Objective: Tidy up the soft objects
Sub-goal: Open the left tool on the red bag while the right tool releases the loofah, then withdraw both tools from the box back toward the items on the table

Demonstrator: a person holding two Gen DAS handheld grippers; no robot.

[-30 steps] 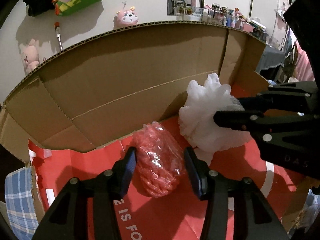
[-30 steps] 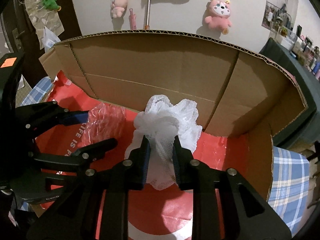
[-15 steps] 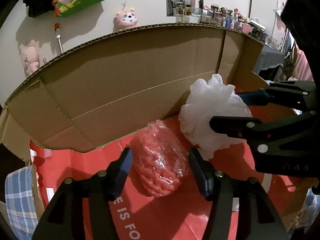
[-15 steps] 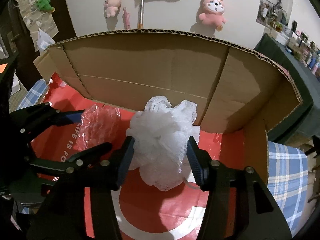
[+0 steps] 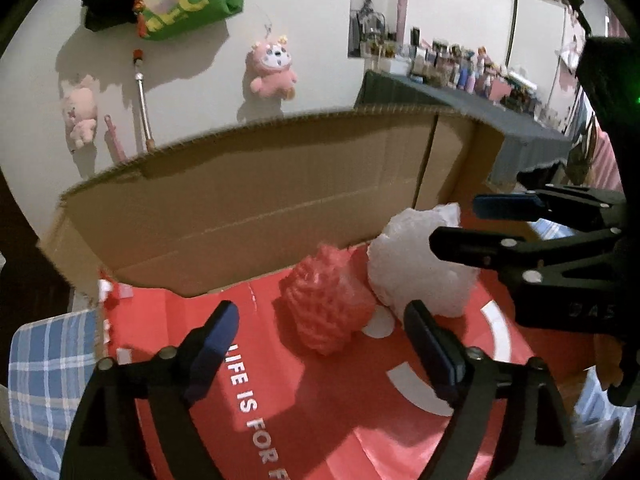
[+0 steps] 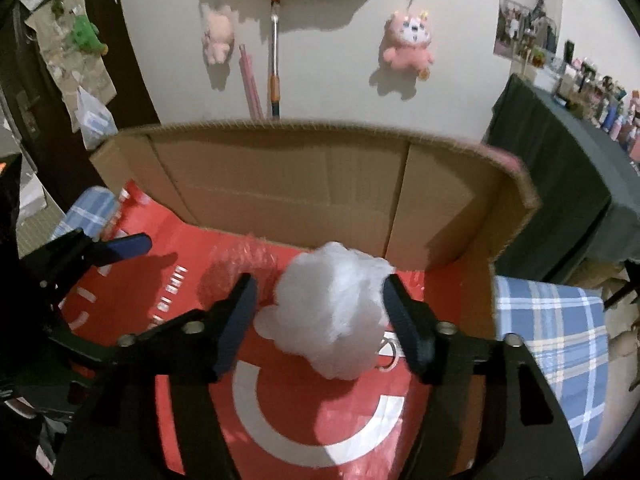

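Observation:
A white mesh pouf (image 6: 336, 312) and a red crinkly plastic bundle (image 5: 326, 312) lie side by side on the red floor of a cardboard box (image 5: 248, 200). My left gripper (image 5: 320, 322) hovers over the red bundle. Its jaws are opening wide, and the pads stand clear of the bundle on both sides. My right gripper (image 6: 318, 286) straddles the white pouf (image 5: 416, 276). Its jaws are opening too and no longer squeeze the pouf. In the left wrist view the right gripper (image 5: 460, 220) reaches in from the right.
The box's tall brown back wall (image 6: 320, 184) and right side flap (image 6: 500, 216) close in the far side. Blue plaid cloth (image 6: 552, 340) lies under and around the box. Pink plush toys (image 6: 408, 40) hang on the wall behind; a dark table (image 5: 460, 104) carries several bottles.
Both grippers went from closed on their items to wide apart and drew back upward. The white pouf puffed out again, and both items rest on the box floor.

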